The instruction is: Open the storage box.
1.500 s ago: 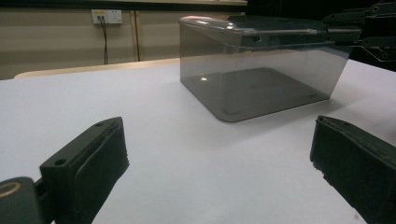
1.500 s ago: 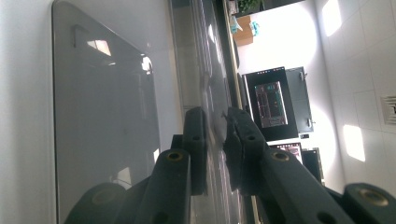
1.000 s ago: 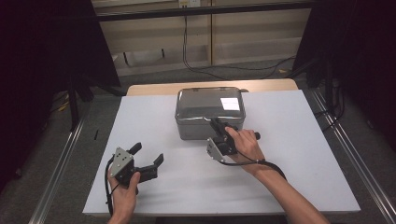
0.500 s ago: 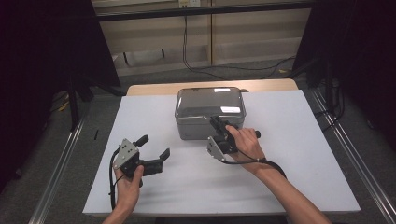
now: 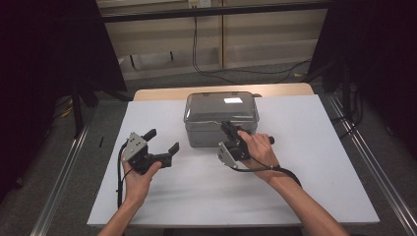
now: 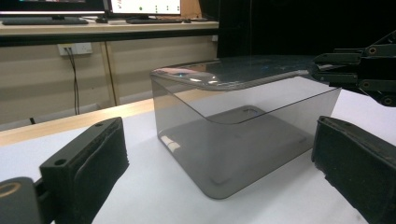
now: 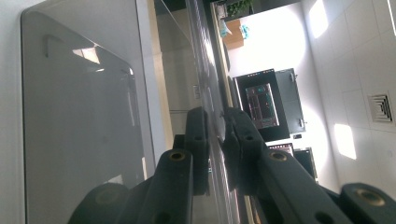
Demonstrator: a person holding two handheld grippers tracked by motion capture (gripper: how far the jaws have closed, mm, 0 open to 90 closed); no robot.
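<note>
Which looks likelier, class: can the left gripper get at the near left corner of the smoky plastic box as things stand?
Probably yes: the left gripper stands open and faces the box, with bare white tabletop between them.

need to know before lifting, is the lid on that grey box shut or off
Shut: the clear lid lies flat on the grey box, its near edge pinched by the right hand-held gripper.
</note>
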